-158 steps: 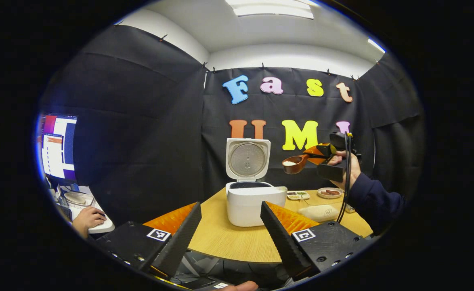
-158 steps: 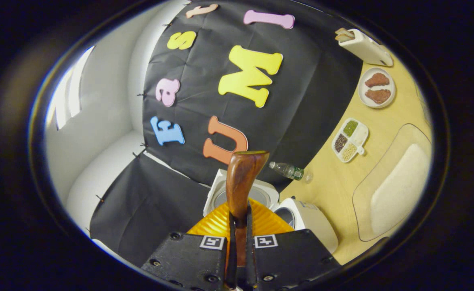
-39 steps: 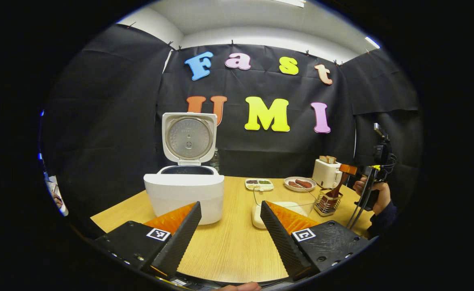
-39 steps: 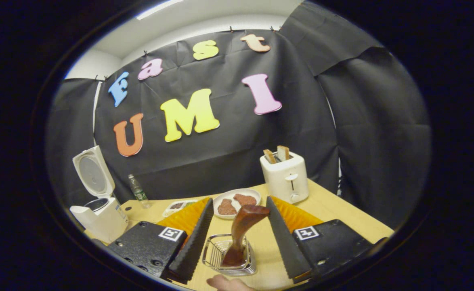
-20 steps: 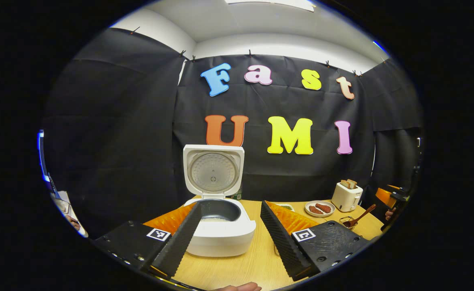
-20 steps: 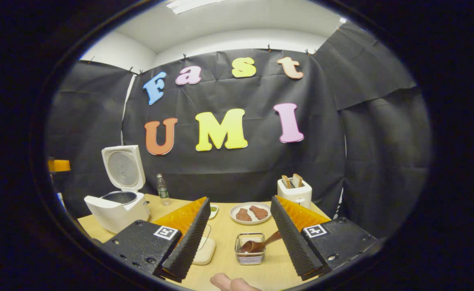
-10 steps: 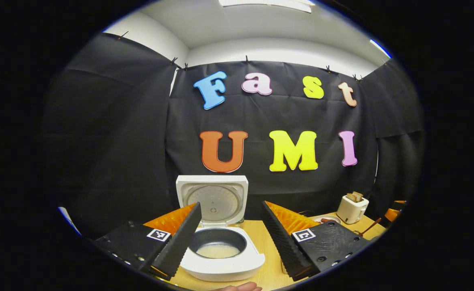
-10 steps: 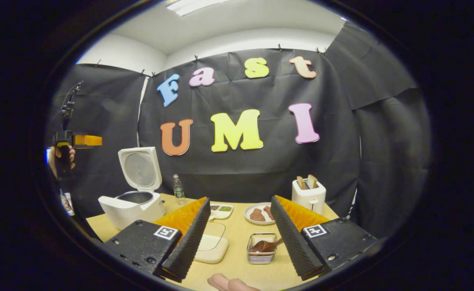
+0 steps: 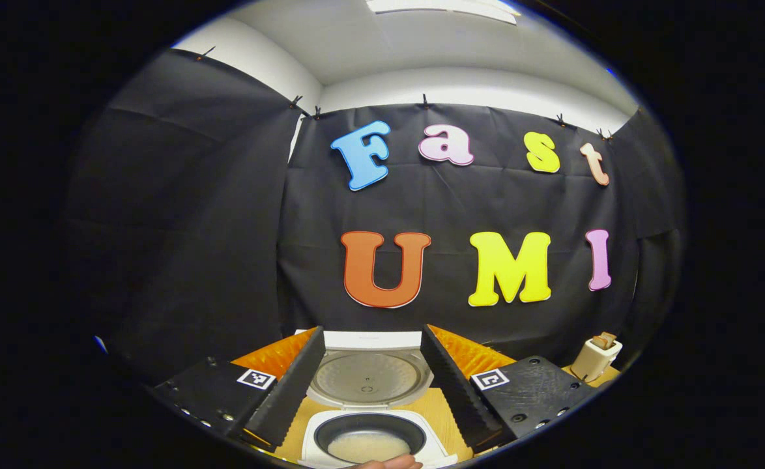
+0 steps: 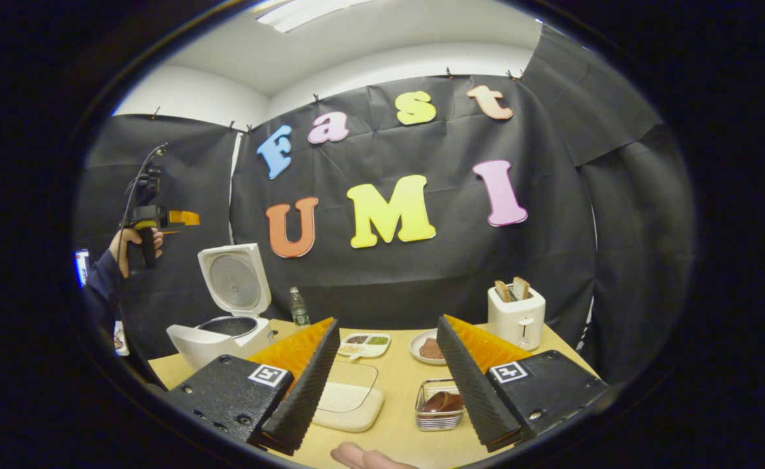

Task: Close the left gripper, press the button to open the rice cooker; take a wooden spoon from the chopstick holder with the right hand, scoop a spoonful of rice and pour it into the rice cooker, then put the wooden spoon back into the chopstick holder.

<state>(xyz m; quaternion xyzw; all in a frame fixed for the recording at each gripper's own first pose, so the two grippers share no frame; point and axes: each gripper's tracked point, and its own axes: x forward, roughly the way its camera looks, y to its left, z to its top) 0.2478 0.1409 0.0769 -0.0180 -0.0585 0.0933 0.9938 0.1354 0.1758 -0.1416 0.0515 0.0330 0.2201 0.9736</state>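
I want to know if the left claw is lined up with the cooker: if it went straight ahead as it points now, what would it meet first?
Probably the raised lid of the rice cooker, which sits between the open left claw's fingers; depth is hard to judge.

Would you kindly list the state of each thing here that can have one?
rice cooker: lid up, rice inside
wooden spoon: back in the chopstick holder
left gripper: open, empty
right gripper: open, empty
toaster: bread slices standing up in it
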